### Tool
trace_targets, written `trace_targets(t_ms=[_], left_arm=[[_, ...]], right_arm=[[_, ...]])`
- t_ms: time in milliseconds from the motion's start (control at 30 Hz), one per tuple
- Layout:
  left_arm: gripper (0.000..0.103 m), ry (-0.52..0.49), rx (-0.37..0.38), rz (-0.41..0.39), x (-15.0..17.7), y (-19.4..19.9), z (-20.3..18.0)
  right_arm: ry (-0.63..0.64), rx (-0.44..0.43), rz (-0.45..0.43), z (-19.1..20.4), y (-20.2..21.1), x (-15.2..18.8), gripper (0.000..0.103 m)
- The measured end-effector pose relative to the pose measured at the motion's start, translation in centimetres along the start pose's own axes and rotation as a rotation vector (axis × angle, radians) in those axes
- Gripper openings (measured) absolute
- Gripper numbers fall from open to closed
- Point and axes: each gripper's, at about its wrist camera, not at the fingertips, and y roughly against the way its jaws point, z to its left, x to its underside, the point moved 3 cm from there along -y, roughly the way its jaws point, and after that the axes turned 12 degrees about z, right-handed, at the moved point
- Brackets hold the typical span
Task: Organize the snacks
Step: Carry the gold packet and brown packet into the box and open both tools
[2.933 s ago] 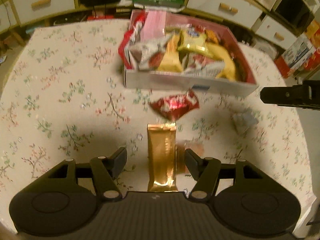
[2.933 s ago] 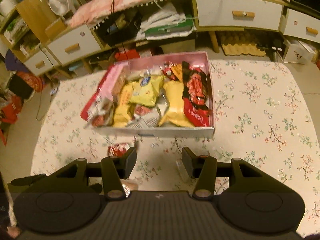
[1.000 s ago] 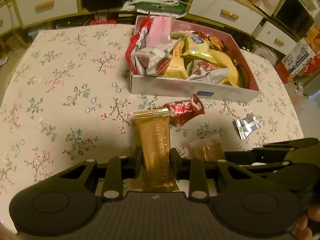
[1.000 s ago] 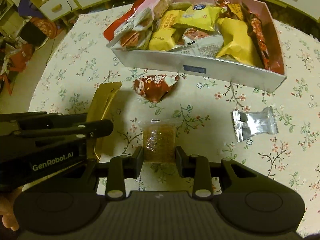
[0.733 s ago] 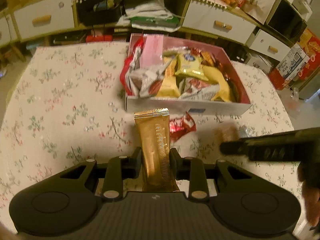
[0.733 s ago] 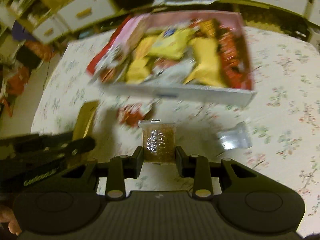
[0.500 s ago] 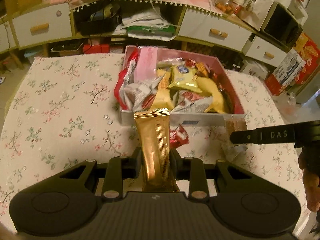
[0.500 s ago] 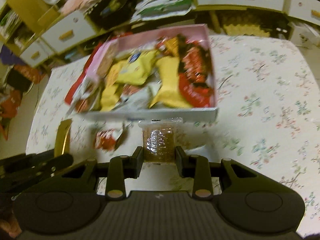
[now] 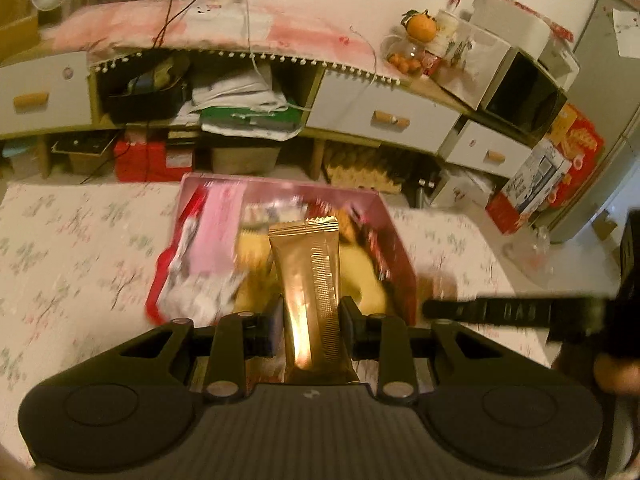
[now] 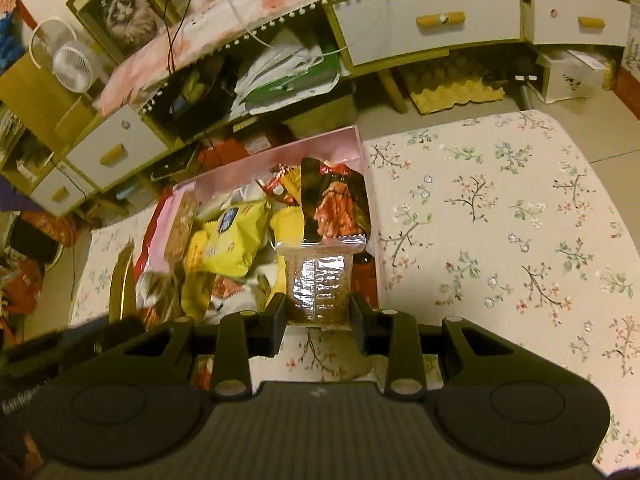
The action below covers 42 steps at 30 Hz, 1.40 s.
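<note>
Snacks fill the pink box (image 10: 352, 140) in the middle of both views, on the flowery worktop (image 10: 500, 240). The left gripper (image 9: 308, 320) sits at the bottom of its frame and points forward at the box. Its jaws are squeezed tight on a long gold snack bar (image 9: 310, 280), which sticks up in front of the box. The right gripper (image 10: 319, 316) also sits low in its frame and points at the box. Its jaws pinch a clear packet of brown snack (image 10: 319, 284), held at the near right corner of the box. A yellow chip bag (image 10: 232, 240) lies inside the box, left of middle. The left view is blurry, so the snacks there are hard to tell apart.
</note>
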Motion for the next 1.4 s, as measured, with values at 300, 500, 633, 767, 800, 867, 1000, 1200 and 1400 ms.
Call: trace_targets(t_ms=[300, 500, 633, 767, 800, 867, 1000, 1200, 1400], left_arm=[[0.034, -0.044, -0.054, 0.039, -3.3, -4.5, 1.3], [0.035, -0.085, -0.119, 0.073, -3.1, -6.1, 2.0], [0.039, -0.106, -0.138, 0.051, -3.2, -5.5, 2.0], [0.06, -0.14, -0.156, 0.014, -3.3, -3.8, 1.3], [0.062, -0.142, -0.157, 0.008, -3.3, -3.5, 1.2], [0.062, -0.128, -0.15, 0.0, -3.3, -2.8, 1.4], [0.063, -0.064, -0.124, -0.005, -2.9, -1.7, 1.9], [0.065, -0.064, -0.179, 0.0, -1.6, -0.3, 1.4], [0.065, -0.072, -0.223, 0.022, 0.5, 1.0, 0.9]], right_arm=[[0.06, -0.061, -0.012, 1.7, -2.0, -2.2, 0.03], [0.086, -0.06, -0.01, 3.1, -3.4, -3.1, 0.03], [0.058, -0.072, -0.025, 3.2, -3.7, -3.3, 0.031], [0.029, -0.109, -0.077, 3.2, -2.6, -3.4, 0.035], [0.027, -0.112, -0.083, 3.2, -2.2, -3.4, 0.038], [0.014, -0.078, -0.078, 3.0, -1.7, -3.5, 0.038], [-0.024, -0.08, -0.068, 2.4, -0.7, -3.4, 0.038], [0.032, -0.047, -0.06, 3.2, 1.0, -2.5, 0.039], [0.108, 0.01, -0.024, 4.1, 2.8, -0.6, 0.041]])
